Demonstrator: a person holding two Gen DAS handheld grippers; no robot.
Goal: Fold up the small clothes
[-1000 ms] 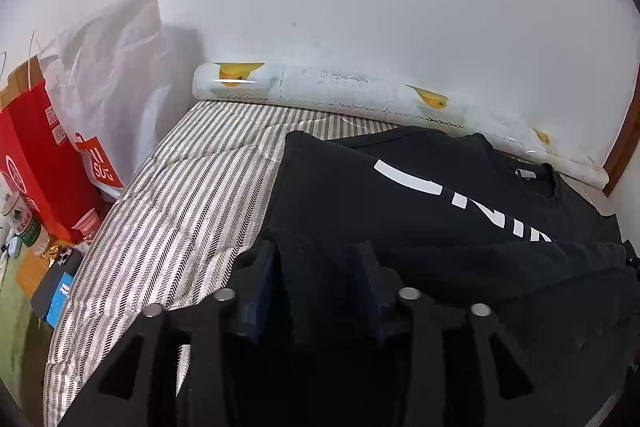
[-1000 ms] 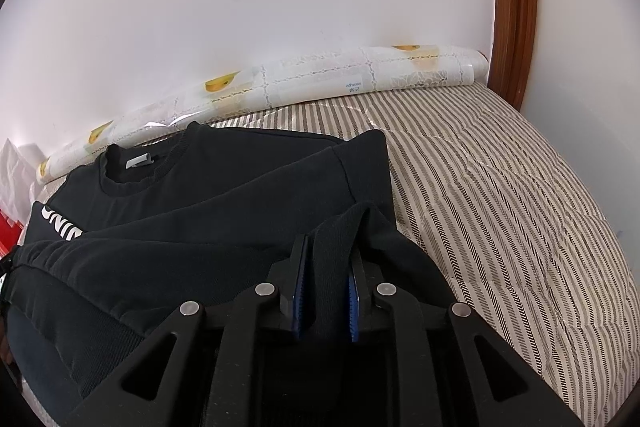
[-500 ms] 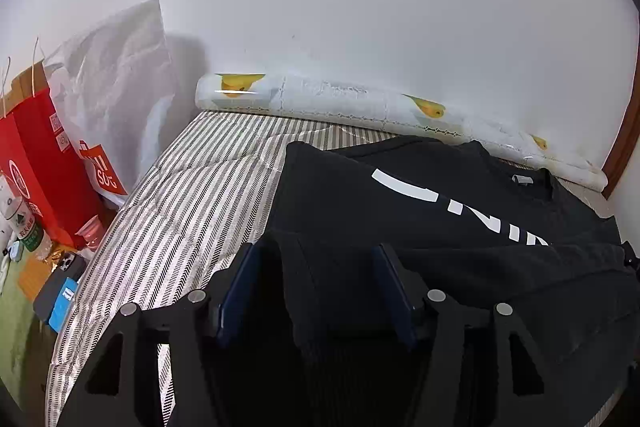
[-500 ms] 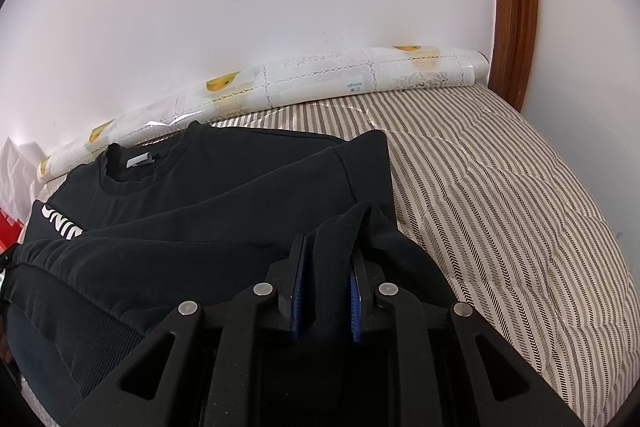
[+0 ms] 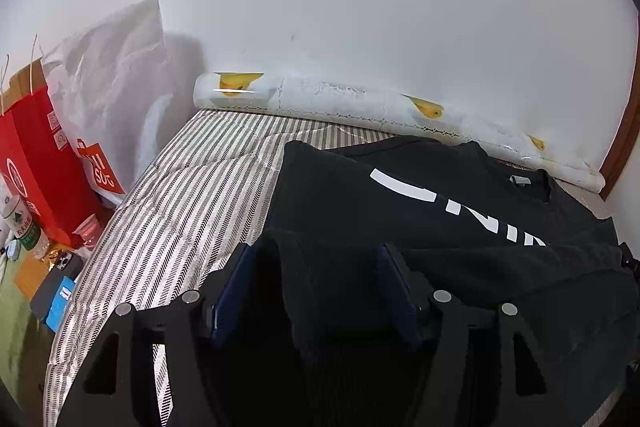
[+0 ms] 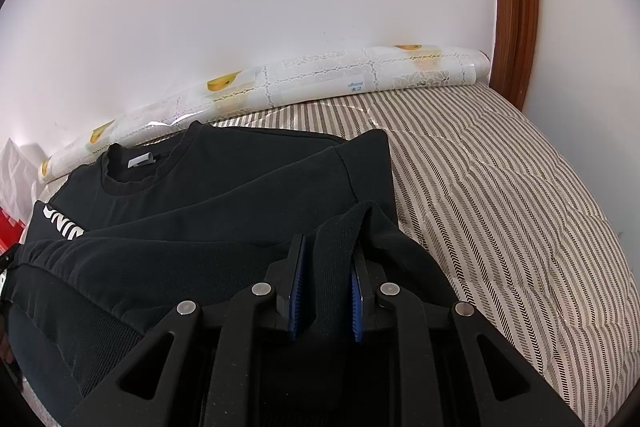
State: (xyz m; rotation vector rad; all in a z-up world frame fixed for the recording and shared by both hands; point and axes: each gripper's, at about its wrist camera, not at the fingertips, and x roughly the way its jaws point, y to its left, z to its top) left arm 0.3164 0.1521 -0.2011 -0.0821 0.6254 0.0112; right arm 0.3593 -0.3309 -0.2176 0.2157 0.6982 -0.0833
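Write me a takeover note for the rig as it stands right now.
Left tool: jaws opening, pads clear of the hem fold between them.
Right tool: shut on the other hem corner.
Black sweatshirt: flat on the striped mattress, collar toward the wall, hem folded up over the body.
Done: bottom fold laid.
Left: release the right corner, then probably fold again and smooth.

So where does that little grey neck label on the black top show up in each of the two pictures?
Left wrist view: the grey neck label sits far right, inside the collar of the black top.
Right wrist view: the label sits upper left, inside the collar.
Shared landmark: the patterned roll against the wall.
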